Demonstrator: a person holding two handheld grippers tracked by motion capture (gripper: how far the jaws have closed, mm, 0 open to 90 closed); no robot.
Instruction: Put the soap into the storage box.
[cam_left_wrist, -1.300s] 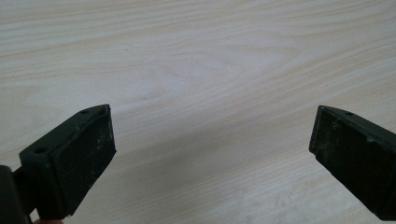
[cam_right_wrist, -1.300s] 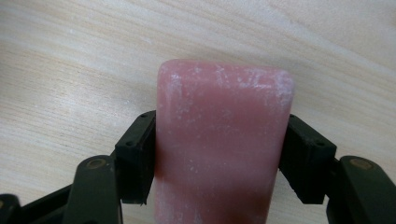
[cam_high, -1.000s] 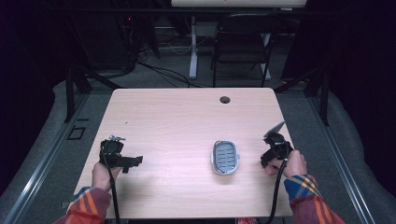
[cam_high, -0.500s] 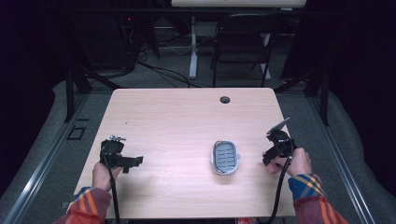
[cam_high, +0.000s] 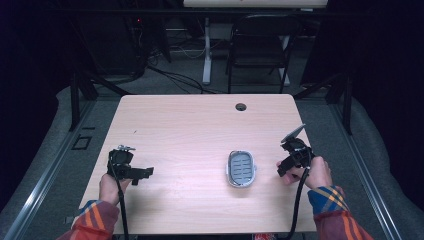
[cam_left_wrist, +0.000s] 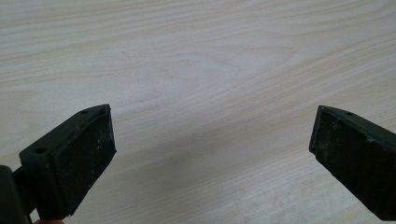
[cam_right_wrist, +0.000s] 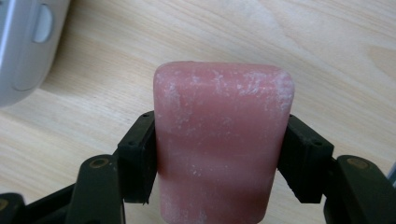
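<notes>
A pink bar of soap (cam_right_wrist: 222, 140) with a chalky white bloom stands between the jaws of my right gripper (cam_right_wrist: 219, 158), which is shut on its two sides. In the high view that right gripper (cam_high: 286, 167) hovers at the table's right side, just right of a grey oval soap dish (cam_high: 241, 168) with a slotted floor. A corner of the soap dish (cam_right_wrist: 23, 42) sits at the upper left of the right gripper view. My left gripper (cam_high: 145, 172) rests low at the table's left, pointing right. Its jaws stand wide apart in the left gripper view, left gripper (cam_left_wrist: 210, 154) over bare wood.
The light wood table (cam_high: 200, 130) has a round cable hole (cam_high: 241, 107) near its far edge. A black folding chair (cam_high: 260, 50) and a white desk leg (cam_high: 206, 50) stand beyond it. Grey carpet surrounds the table.
My right gripper has risen a little with the soap bar and edged toward the right. The left gripper has stayed where it was.
</notes>
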